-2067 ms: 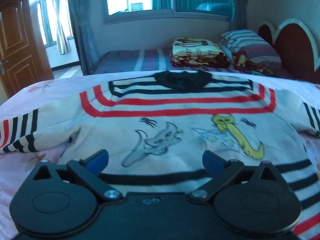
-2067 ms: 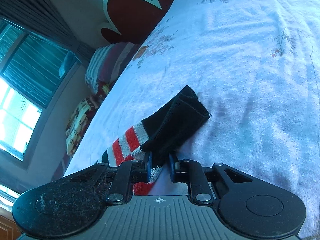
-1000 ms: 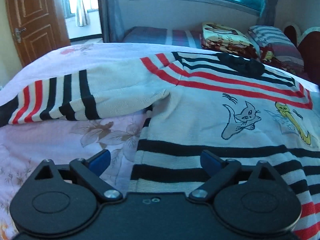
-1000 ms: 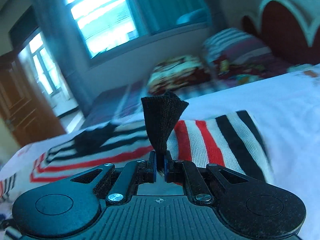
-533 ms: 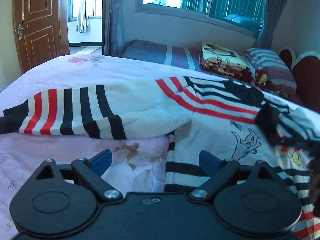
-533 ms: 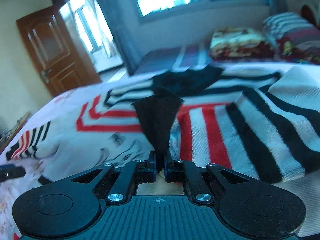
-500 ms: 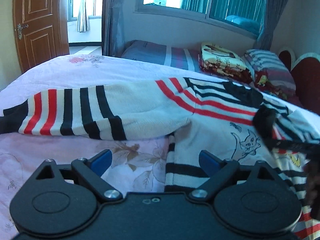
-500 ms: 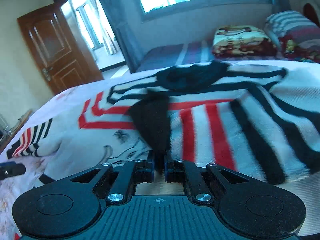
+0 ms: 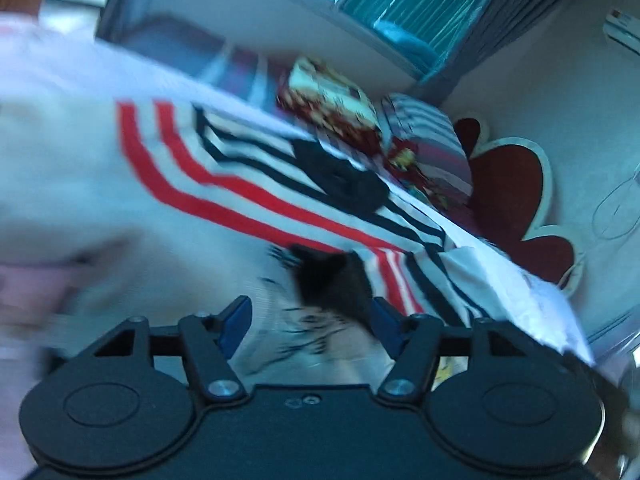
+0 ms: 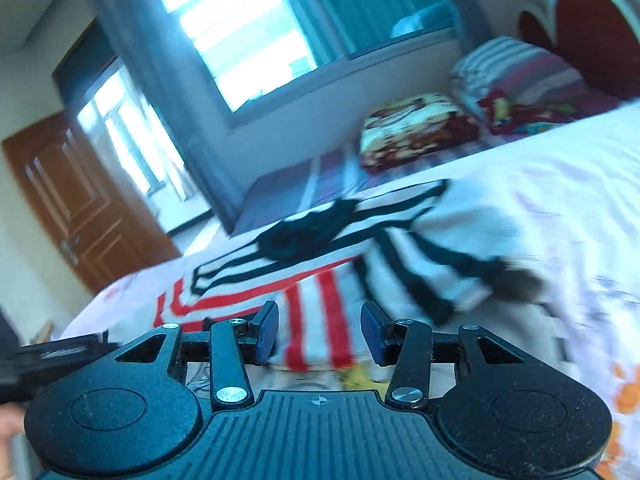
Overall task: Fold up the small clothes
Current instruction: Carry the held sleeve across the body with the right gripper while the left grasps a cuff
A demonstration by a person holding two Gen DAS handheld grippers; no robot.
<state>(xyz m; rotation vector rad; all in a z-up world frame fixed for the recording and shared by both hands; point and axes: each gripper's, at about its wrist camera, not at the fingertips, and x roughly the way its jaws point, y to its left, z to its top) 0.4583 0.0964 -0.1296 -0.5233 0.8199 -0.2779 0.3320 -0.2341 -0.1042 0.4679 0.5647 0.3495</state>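
Sweater (image 9: pixel 168 216) flat on bed (image 10: pixel 560 208), sleeve (image 10: pixel 420 276) across chest, pillows (image 10: pixel 516 76) behind.

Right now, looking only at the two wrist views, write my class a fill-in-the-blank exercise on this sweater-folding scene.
1. The striped sweater lies spread on a ____.
2. The sweater's collar is coloured ____.
3. The right gripper, whose jaws have just been opening, holds ____.
4. The sleeve's black cuff now lies folded over the sweater's ____.

Missing words: bed; black; nothing; front
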